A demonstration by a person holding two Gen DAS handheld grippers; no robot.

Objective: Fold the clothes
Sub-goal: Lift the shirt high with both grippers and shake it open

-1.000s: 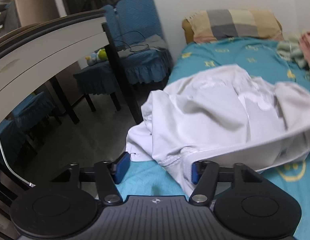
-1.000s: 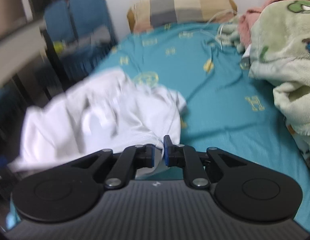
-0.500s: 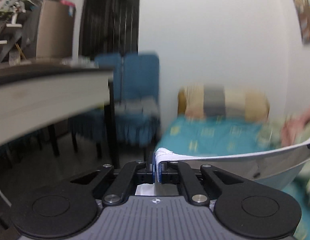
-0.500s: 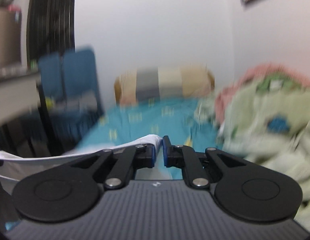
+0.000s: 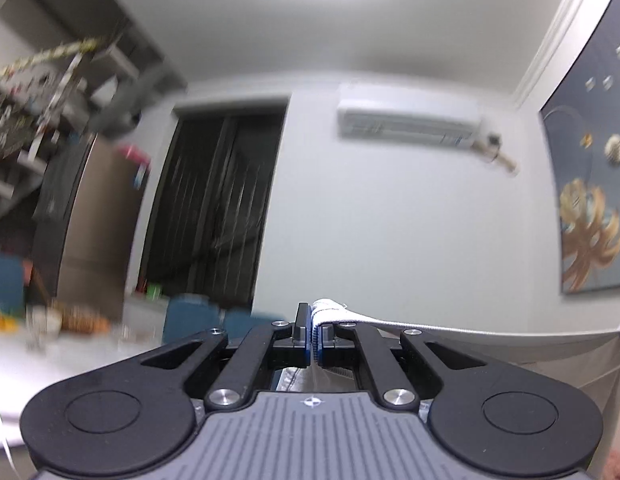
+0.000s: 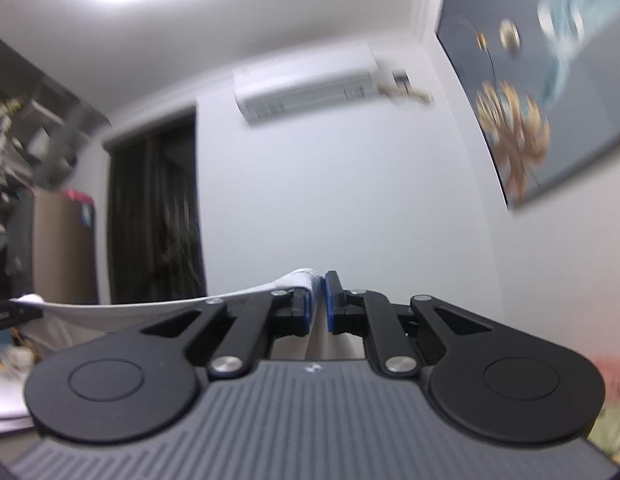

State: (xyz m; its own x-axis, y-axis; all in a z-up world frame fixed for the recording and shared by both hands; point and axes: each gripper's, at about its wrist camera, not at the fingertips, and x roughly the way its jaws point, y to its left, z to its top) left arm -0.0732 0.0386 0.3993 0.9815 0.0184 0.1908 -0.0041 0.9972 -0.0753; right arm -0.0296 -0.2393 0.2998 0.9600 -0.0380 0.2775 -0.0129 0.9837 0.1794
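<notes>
Two grippers clamp one white garment raised in front of the wall. The left gripper pinches a ribbed hem corner, cloth stretching taut toward 3 o'clock. The right gripper pinches the other corner, the cloth running toward 9 o'clock. An air conditioner hangs at 12 o'clock, a painting at 2 o'clock.

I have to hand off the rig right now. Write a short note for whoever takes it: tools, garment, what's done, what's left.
Left tool: shut on the white garment at one corner of its hem.
Right tool: shut on the other corner.
Garment: held up in the air, its edge stretched taut between the tools; the rest hangs below, mostly out of view. Both cameras face the wall and air conditioner; the bed is not visible.
Done: both corners gripped, garment lifted.
Left: lay it flat, then fold. No fold visible.
</notes>
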